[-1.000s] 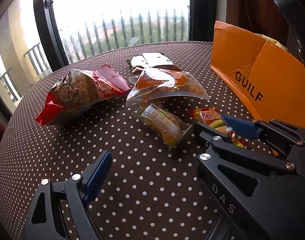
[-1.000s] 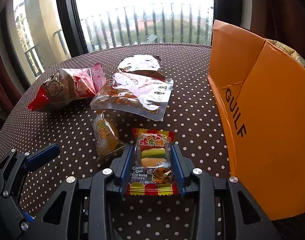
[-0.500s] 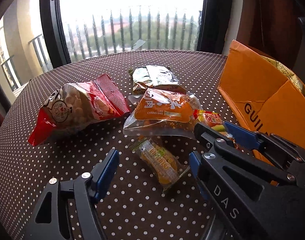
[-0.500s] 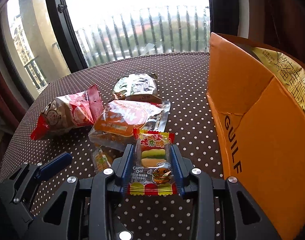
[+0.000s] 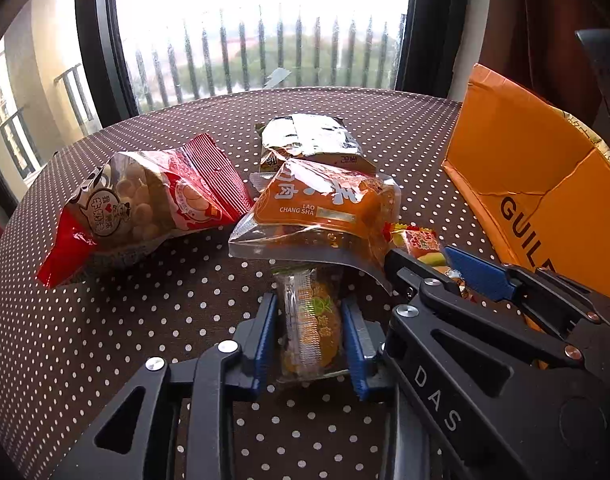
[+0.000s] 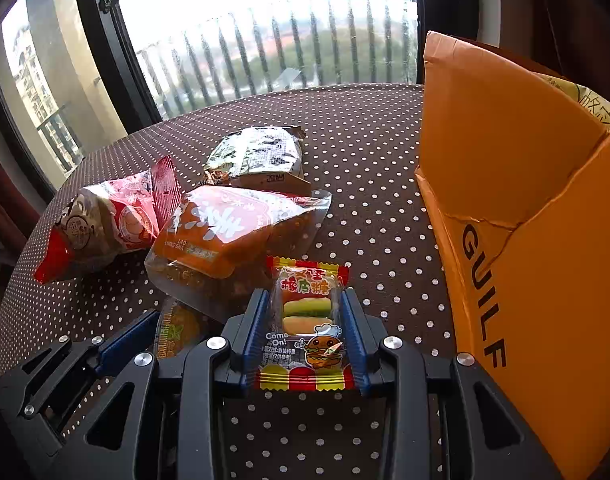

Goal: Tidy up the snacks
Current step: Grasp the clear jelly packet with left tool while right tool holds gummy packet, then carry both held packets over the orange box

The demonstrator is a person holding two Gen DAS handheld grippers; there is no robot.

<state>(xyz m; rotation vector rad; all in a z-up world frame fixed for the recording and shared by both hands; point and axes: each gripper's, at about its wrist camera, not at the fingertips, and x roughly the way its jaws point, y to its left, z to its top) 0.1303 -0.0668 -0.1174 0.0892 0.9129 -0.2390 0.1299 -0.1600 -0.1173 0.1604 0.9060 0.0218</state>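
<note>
Left tool (image 5: 311,336): closed onto the small clear-wrapped pastry (image 5: 311,320); both blue pads press the packet's long sides, and the packet stands on end between them.
Small clear-wrapped pastry, position: just over the dotted worktop (image 5: 125,320); whether its lower end touches the cloth cannot be told. Its top end is tucked under the near edge of the orange pouch (image 5: 325,208).
Right tool (image 6: 305,328): closed onto the burger gummy packet (image 6: 307,320), pads against its two side edges, printed face up toward the camera.
Burger gummy packet, position: held beside the front corner of the orange cardboard box (image 6: 525,208); its far end is near the orange pouch.
Tools relative to each other: side by side, the right tool's body close against the left tool's right finger in the left wrist view.
Red bag of round puffs (image 5: 145,208): lying on the worktop to the left, its red sealed end touching the orange pouch.
Silver-green packet (image 5: 309,140): behind the orange pouch, partly under it.
Orange cardboard box: open, standing at the right edge of the worktop, a yellow printed bag (image 6: 593,108) showing inside.
</note>
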